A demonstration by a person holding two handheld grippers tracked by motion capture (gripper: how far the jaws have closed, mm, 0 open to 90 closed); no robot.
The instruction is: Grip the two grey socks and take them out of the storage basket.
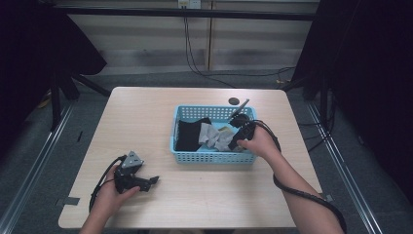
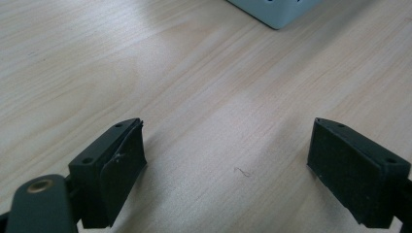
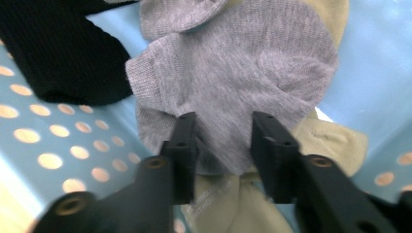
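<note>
The right gripper is reaching down into the light blue perforated plastic basket, and in the high view the hand is covering most of it, so the grip is hard to read there; the right gripper view is showing its jaws pinching a fold of the grey knitted sock. That sock is lying in the basket's right half, on top of a beige sock that is mostly buried under it, while a black ribbed sock is running off the frame's top left. How many socks are lying in the heap I cannot tell. The left gripper is resting on the pale wooden table with its jaws spread wide over bare wood, well apart from the basket, near the table's front left edge.
</note>
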